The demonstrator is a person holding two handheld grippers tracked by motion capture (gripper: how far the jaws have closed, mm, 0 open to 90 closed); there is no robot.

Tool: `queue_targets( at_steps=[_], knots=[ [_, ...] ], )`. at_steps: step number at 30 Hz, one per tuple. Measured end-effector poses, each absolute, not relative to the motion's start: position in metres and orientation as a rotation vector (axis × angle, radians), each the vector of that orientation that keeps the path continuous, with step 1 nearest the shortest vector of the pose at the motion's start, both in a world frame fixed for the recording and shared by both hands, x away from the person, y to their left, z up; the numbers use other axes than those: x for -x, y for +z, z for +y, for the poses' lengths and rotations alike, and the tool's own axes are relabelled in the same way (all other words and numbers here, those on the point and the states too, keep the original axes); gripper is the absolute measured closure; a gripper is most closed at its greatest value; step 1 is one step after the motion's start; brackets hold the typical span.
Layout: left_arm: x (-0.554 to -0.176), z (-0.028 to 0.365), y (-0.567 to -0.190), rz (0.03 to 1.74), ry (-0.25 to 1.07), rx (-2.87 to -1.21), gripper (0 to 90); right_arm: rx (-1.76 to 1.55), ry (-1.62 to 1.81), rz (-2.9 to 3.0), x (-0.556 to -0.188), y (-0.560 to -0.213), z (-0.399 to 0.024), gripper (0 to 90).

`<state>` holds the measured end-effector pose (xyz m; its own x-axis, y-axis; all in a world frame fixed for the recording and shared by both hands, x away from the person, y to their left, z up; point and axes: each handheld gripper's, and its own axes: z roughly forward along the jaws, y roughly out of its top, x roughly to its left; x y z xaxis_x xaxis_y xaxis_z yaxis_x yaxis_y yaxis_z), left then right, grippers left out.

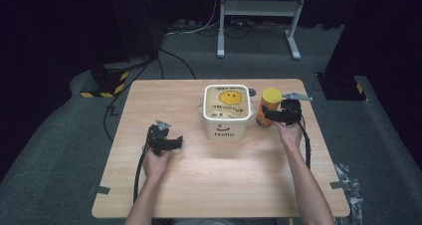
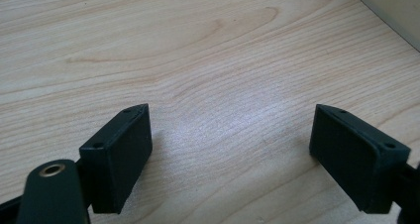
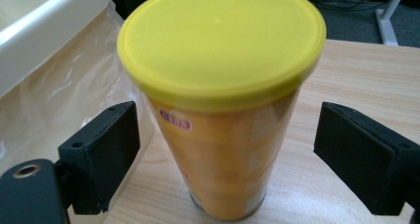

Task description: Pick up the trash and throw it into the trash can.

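Straddling an upright yellow-lidded canister (image 3: 223,110) beside the white bin (image 1: 226,113), the right gripper (image 3: 225,154) is spread; squeezing squarely mid-body should prevent tipping. Left gripper (image 2: 233,154) gapes over worktop (image 2: 198,45).

White tub (image 1: 226,125) near the table's far edge reads "Hello" on its front; lid lettering and the orange can's (image 3: 223,164) red label are illegible.

Left tongs (image 1: 171,143): mine are black, with two flat block jaws, each showing small screw holes; a brass-ringed hole sits on the near arm.
Right tongs (image 1: 263,114): black too, same block jaws.
Plates: grey, three-cornered, one on each.
Cables: black, trailing back along my bare, sleeveless forearms.
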<state>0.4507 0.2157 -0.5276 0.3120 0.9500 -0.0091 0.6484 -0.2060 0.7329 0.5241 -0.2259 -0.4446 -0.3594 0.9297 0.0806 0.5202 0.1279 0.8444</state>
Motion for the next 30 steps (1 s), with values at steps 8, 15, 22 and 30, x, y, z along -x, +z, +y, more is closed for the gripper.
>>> queue_targets(
  at_steps=[8, 15, 22, 30],
  knots=[
    [-0.451, 0.216, -0.528, 1.412, 0.606, -1.942, 16.9, -1.386, 1.145, 1.932, -0.532, -0.441, -0.222, 12.9],
    [-0.451, 0.216, -0.528, 1.413, 0.606, -1.943, 16.9, -1.363, 1.145, 1.921, -0.533, -0.44, -0.218, 22.5],
    [-0.451, 0.216, -0.528, 1.413, 0.606, -1.943, 16.9, -1.345, 1.133, 1.91, -0.531, -0.438, -0.218, 23.8],
    [-0.451, 0.216, -0.528, 1.413, 0.606, -1.943, 16.9, -1.327, 1.163, 1.9, -0.521, -0.428, -0.222, 24.0]
  ],
)
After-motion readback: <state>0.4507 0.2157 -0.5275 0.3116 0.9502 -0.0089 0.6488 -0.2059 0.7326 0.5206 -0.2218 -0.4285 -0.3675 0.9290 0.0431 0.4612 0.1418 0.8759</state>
